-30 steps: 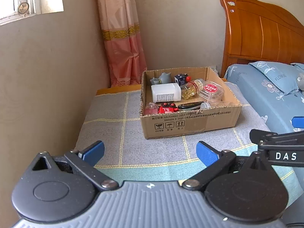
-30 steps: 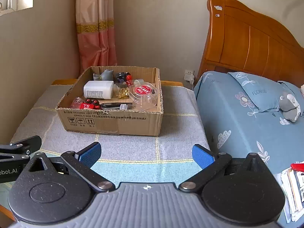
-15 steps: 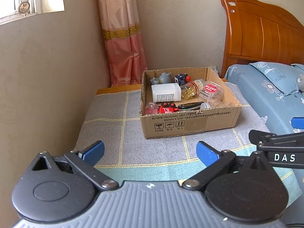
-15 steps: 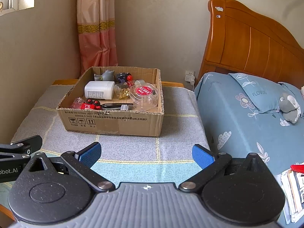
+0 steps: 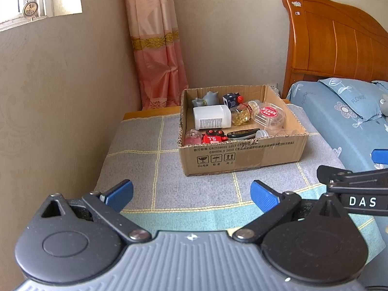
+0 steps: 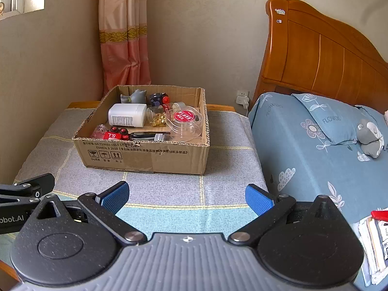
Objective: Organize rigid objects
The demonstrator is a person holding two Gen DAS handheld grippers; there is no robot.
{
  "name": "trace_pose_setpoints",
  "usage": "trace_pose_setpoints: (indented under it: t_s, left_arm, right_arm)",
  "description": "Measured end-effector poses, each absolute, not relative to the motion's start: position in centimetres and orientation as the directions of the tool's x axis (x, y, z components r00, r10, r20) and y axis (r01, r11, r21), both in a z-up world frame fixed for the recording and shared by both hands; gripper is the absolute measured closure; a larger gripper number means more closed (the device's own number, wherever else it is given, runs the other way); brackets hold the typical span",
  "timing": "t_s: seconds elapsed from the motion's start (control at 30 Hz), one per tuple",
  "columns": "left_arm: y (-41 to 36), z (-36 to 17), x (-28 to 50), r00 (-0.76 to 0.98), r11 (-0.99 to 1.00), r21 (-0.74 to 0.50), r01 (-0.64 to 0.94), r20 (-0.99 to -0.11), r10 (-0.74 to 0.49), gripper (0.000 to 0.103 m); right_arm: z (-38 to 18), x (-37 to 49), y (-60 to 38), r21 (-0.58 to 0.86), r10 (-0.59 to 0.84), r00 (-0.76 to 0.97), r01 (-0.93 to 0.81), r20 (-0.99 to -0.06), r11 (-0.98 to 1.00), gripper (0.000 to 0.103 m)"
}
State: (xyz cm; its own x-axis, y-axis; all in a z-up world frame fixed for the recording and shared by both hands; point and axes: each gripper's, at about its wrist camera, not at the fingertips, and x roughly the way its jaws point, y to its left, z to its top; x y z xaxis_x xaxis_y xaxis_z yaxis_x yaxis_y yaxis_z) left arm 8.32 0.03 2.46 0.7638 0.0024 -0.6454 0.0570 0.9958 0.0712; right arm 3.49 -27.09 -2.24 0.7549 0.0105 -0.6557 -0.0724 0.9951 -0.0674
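An open cardboard box [image 5: 242, 155] [image 6: 145, 156] stands on a table with a grey checked cloth [image 5: 145, 160] [image 6: 225, 169]. It holds a white bottle [image 5: 211, 117] [image 6: 127, 115], a clear round tub with a red label [image 5: 268, 115] [image 6: 185, 120], a jar of yellow capsules [image 5: 240, 115], a red toy [image 5: 213, 137] [image 6: 114, 134], a grey figurine [image 5: 208, 98] and a dark cube [image 5: 231, 99]. My left gripper [image 5: 191, 194] and right gripper [image 6: 186, 195] are both open and empty, well short of the box.
A wall is close on the left [image 5: 60, 97] and a pink curtain [image 5: 157, 60] hangs behind. A bed with blue bedding [image 6: 315, 145] and a wooden headboard [image 6: 327, 55] is on the right. Papers [image 6: 373, 242] lie at the lower right.
Both views have shifted very slightly; the grippers stay open and nothing in the box has moved.
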Motion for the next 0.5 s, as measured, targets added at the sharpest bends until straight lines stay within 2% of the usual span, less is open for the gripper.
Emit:
trace_pose_setpoints:
  t_s: [0.5]
  left_arm:
    - [-0.11, 2.49, 8.29, 0.763, 0.996, 0.069, 0.059, -0.647, -0.001, 0.001]
  right_arm:
    - [-2.29, 3.51, -27.26, -0.065, 0.016, 0.756, -0.077, -0.655, 0.995, 0.000]
